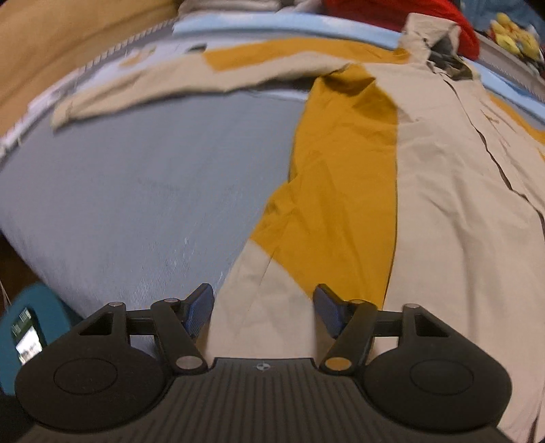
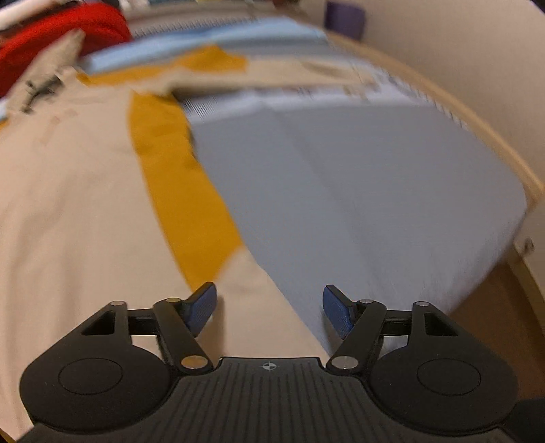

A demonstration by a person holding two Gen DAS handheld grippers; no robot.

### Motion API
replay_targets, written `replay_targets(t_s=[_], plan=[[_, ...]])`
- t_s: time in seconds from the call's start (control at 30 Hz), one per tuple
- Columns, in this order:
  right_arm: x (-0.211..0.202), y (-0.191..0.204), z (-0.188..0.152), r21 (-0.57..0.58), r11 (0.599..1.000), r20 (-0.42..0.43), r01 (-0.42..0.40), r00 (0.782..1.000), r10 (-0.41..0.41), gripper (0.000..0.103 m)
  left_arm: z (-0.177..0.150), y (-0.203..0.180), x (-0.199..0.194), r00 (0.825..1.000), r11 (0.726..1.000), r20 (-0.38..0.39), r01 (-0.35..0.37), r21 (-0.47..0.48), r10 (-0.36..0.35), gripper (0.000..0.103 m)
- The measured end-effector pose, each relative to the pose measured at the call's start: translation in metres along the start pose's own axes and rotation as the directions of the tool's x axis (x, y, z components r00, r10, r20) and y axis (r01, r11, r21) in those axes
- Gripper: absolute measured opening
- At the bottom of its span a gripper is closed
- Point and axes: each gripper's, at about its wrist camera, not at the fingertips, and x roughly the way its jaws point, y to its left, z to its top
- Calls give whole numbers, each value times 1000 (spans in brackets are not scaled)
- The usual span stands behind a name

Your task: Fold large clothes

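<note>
A large beige and mustard jacket point(image 1: 442, 204) lies spread on a grey-blue bed point(image 1: 153, 191). Its sleeve point(image 1: 190, 81) stretches left across the far side. My left gripper point(image 1: 262, 306) is open, low over the jacket's near left hem corner, which lies between the fingers. In the right wrist view the same jacket point(image 2: 75, 191) fills the left side, with a mustard side panel point(image 2: 180, 191). My right gripper point(image 2: 270, 306) is open over the jacket's near right hem edge, where cloth meets the bed point(image 2: 374, 191).
A red garment point(image 1: 425, 17) and a yellow soft toy point(image 1: 511, 34) sit past the collar. A wooden bed frame point(image 2: 477, 136) runs along the right, by a beige wall. A teal object point(image 1: 37, 323) with a phone lies off the bed's left edge.
</note>
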Motion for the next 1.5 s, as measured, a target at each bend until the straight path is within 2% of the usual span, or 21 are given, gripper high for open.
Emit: replay_targets(t_s=[0.03,0.07,0.1,0.13,0.17,0.23,0.37,0.5,0.57,0.63,0.73,0.8,0.83,0.87,0.9,1.0,1.1,1.23,1.3,1.37,1.5], plan=[[2,-2,-4,15,1000,-18,-11,1000,11,53,0,3,1,1000,1000,-7,14,-15,-14,59],[2,-5,-4,35,999,-23,-24,999,25,44,-1,5,0,1000,1000,-2,14,-15,-14,42],[2,-5,-5,45,999,-22,-29,999,30,38,-1,6,-2,1000,1000,3,11,-5,-11,18],[0,-4,-6,41,999,-23,-31,999,32,17,-1,7,-5,1000,1000,4,12,-2,-12,9],[-2,-3,-5,43,998,-24,-37,999,38,7,-2,5,-9,1000,1000,7,20,-7,-20,6],[-7,-5,-6,68,996,-22,-60,998,62,2,-3,8,-19,999,1000,23,25,-11,-25,4],[-16,-11,-3,77,995,-40,-67,997,70,0,-4,3,-39,999,1000,36,3,23,-4,4],[-31,-16,-3,62,997,-47,-37,998,40,0,-6,-1,-40,998,996,0,-69,61,69,9],[-35,-15,-3,55,998,-45,-23,999,25,1,-6,-8,-49,992,989,58,-120,84,116,10],[-44,-12,-2,53,999,-1,7,1000,-7,2,-3,-17,-65,988,992,143,-80,102,65,14],[-62,-3,-1,31,1000,104,-5,995,2,10,-2,-41,-81,970,981,227,50,188,-93,26],[-66,8,0,-5,998,141,-70,988,70,28,-6,-56,-70,972,964,137,158,212,-189,43],[-65,14,-1,-27,995,138,-92,986,95,46,-8,-61,-57,976,960,53,197,197,-211,43],[-60,18,-2,-42,993,116,-107,987,111,56,-11,-64,-44,978,962,-28,208,177,-206,43],[-53,22,-5,-53,991,71,-122,990,125,57,-14,-66,-35,979,967,-84,200,159,-188,43],[-36,25,-12,-54,993,-37,-101,994,99,56,-10,-74,-43,985,968,-36,175,179,-171,45],[-41,23,-7,-38,995,-18,-95,995,95,56,-5,-83,-54,979,956,10,198,219,-205,53],[-49,26,-10,-59,994,14,-91,996,92,56,-7,-87,-41,981,962,-74,192,193,-181,57],[-55,23,-12,-51,993,66,-109,991,113,56,-1,-89,-51,983,965,-21,181,189,-180,57],[-71,27,-10,-70,991,169,-116,978,126,56,9,-95,-68,979,961,64,178,212,-195,58],[-111,44,-9,-186,979,387,-82,910,149,57,20,-101,-103,938,961,252,191,201,-239,61]])
